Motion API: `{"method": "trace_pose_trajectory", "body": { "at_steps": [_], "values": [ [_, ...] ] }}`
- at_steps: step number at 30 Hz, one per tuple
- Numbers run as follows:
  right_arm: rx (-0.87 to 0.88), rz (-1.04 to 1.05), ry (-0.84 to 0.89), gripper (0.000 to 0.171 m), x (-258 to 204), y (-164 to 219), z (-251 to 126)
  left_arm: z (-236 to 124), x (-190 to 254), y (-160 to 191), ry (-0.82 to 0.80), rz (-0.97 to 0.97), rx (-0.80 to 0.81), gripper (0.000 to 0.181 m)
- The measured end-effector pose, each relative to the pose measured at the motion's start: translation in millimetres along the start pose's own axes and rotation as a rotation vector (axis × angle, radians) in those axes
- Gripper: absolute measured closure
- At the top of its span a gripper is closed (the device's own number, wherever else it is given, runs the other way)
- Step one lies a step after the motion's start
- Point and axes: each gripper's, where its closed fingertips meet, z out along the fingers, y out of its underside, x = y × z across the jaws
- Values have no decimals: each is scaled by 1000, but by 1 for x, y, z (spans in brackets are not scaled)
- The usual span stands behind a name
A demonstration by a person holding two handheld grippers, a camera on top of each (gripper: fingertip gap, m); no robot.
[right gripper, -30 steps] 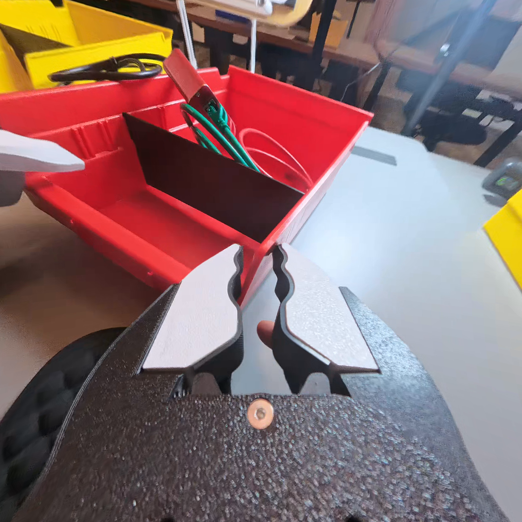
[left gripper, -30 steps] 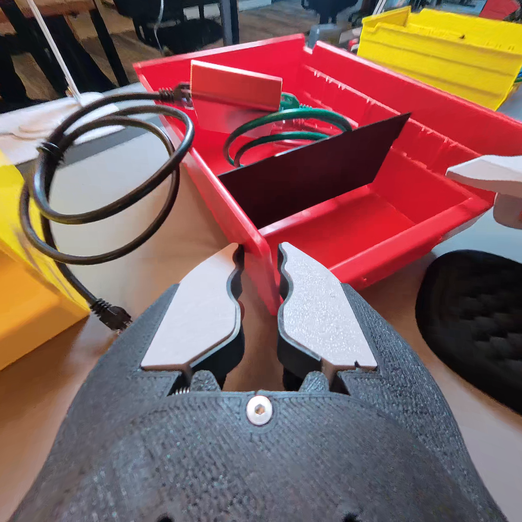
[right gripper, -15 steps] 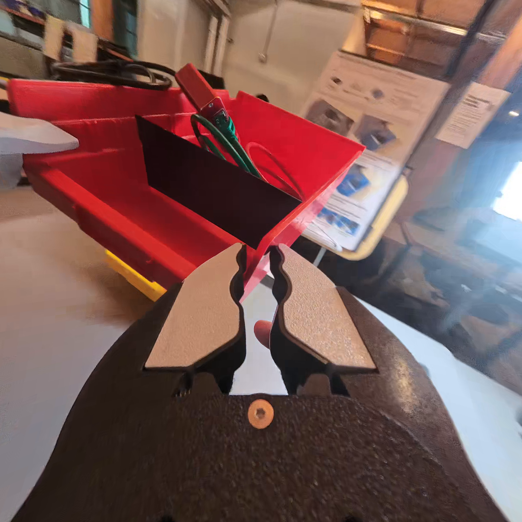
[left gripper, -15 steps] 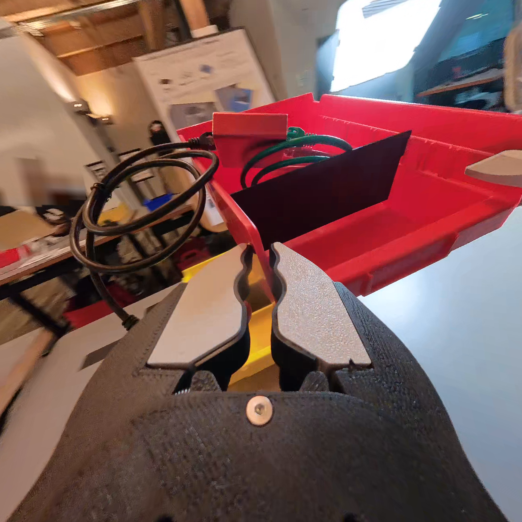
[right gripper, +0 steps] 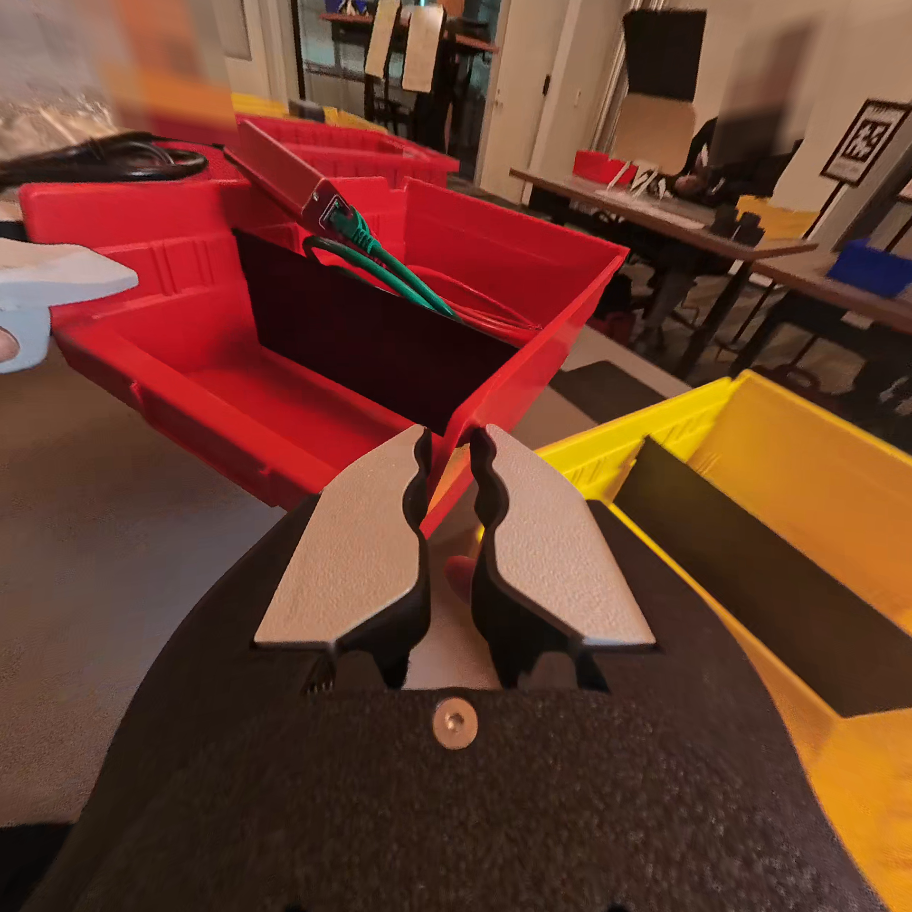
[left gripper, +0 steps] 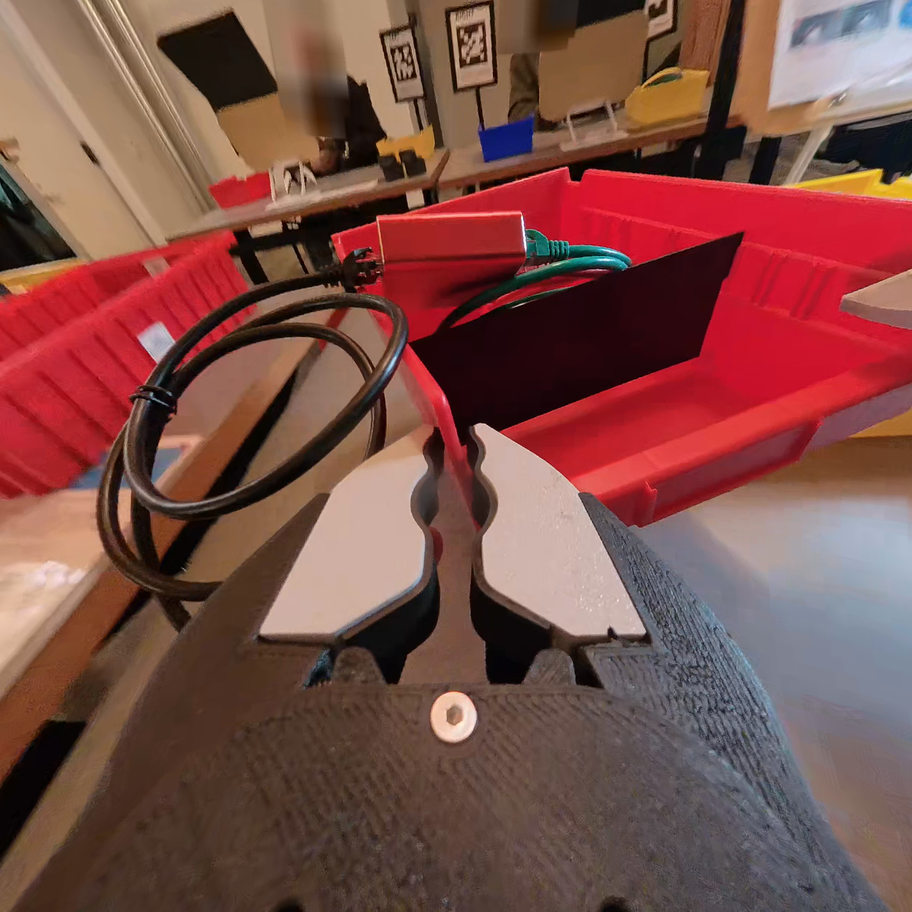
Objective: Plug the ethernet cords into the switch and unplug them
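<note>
A red bin (left gripper: pixel 691 434) with a black divider (left gripper: pixel 567 335) holds a red switch (left gripper: pixel 449 242) that leans on its back rim. A green cord (left gripper: pixel 543 247) is plugged into one end of the switch. A black cord (left gripper: pixel 247 419) is plugged into the other end and hangs in a coil outside the bin. My left gripper (left gripper: pixel 454 434) is shut on the bin's near-left wall. My right gripper (right gripper: pixel 451 434) is shut on the wall of the bin (right gripper: pixel 197 375) at its near-right corner. The switch (right gripper: pixel 286 172), green cord (right gripper: pixel 375 247) and a red cord (right gripper: pixel 483 306) show in the right wrist view.
A yellow bin (right gripper: pixel 740 469) with a black divider (right gripper: pixel 740 567) sits below and to the right of the red bin. Long red bins (left gripper: pixel 98 355) lie to the left. Tables with small bins stand behind. A person's fingertip (right gripper: pixel 7 345) shows at the left gripper.
Both grippers have lifted the red bin off the table and swung it round, still shut on its walls. The black cord's coil now hangs free. The yellow bin has come into view.
</note>
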Motion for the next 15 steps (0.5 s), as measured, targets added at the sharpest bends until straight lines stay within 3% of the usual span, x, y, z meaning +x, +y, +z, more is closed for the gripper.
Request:
{"method": "trace_pose_trajectory", "body": {
  "at_steps": [4,8,10,12,15],
  "values": [
    [-118,37,15,156,-1,48,24,30,4,55,41,-73,-64,172],
    [-209,-17,16,152,1,73,22,48,7,63,-3,-87,-84,174],
    [-235,-24,-23,138,0,75,12,60,20,74,94,-116,-149,169],
    [-240,-38,-93,128,-3,70,-6,62,30,72,201,-155,-157,154],
    [-262,-126,-172,113,13,60,-40,44,7,47,115,-28,-90,143]
  ]
}}
